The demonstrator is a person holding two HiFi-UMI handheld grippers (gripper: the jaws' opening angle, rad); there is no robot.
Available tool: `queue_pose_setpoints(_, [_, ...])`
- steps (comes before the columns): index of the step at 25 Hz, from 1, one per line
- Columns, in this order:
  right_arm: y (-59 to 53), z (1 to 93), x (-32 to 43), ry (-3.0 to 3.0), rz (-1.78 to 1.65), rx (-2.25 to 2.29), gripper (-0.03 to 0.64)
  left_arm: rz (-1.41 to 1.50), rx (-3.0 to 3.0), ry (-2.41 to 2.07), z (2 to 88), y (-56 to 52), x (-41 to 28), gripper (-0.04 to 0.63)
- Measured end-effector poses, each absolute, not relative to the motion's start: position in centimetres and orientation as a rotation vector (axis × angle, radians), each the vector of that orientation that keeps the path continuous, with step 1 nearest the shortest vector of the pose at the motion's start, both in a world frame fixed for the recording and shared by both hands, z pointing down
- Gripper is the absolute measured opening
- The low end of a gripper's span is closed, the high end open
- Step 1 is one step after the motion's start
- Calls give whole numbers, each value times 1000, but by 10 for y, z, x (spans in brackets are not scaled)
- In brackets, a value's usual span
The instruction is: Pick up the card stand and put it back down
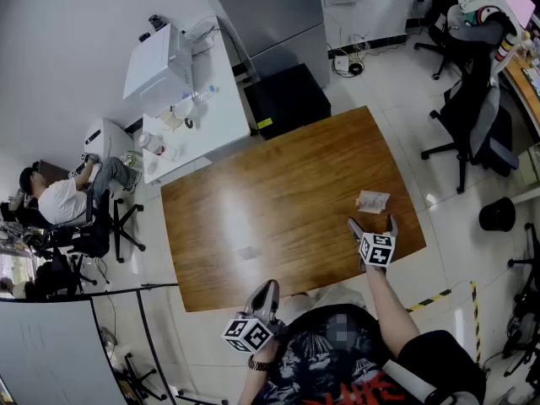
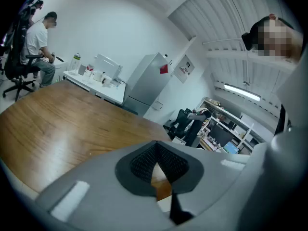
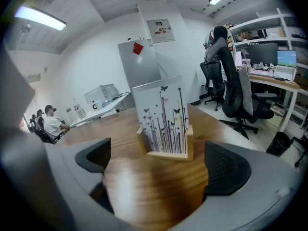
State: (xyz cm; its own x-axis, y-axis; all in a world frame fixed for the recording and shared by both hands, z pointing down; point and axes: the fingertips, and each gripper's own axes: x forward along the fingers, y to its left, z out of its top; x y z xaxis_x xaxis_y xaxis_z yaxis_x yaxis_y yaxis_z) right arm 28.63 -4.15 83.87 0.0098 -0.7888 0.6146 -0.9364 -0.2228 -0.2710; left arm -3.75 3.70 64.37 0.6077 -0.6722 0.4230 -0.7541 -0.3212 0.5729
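The card stand (image 3: pixel 166 124) is a small wooden base holding an upright white card printed with stems and butterflies. It stands on the wooden table (image 1: pixel 270 201) near the right edge, small in the head view (image 1: pixel 373 201). My right gripper (image 1: pixel 372 224) is just short of it, jaws wide open, nothing between the dark pads (image 3: pixel 226 167). The stand sits a little beyond the jaw tips, centred between them. My left gripper (image 1: pixel 263 297) hovers over the table's near edge, its pads (image 2: pixel 156 162) closed together on nothing.
Black office chairs (image 1: pixel 472 125) stand to the right of the table. A white side table (image 1: pixel 190 125) with a printer and bottles lies at the far left. A seated person (image 1: pixel 63 199) works at the left. A black bin (image 1: pixel 498 215) sits on the floor.
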Motion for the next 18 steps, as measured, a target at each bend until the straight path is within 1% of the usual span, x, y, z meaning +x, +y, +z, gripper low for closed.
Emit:
queue_pose_setpoints(3, [-74, 851, 315, -1711, 1009, 2113, 580, 155, 2052, -1177, 638, 40, -43, -3])
queue_pose_setpoints(6, [-85, 862, 342, -1629, 930, 2106, 580, 174, 2040, -1206, 633, 45, -50, -3])
queue_pose_setpoints(8, [-91, 870, 344, -1584, 885, 2058, 574, 185, 2029, -1229, 633, 48, -62, -3])
queue_pose_setpoints(9, [-97, 875, 342, -1578, 862, 2039, 552, 189, 2019, -1239, 636, 48, -70, -3])
queue_pose_setpoints(11, [-107, 879, 335, -1597, 820, 2026, 546, 194, 1997, -1246, 643, 49, -85, -3])
queue_pose_setpoints(14, [-107, 861, 323, -1655, 763, 2059, 541, 175, 1981, -1234, 650, 44, -101, -3])
queue_pose_setpoints(18, [-84, 797, 310, -1703, 676, 2146, 540, 119, 2000, -1204, 649, 25, -116, -3])
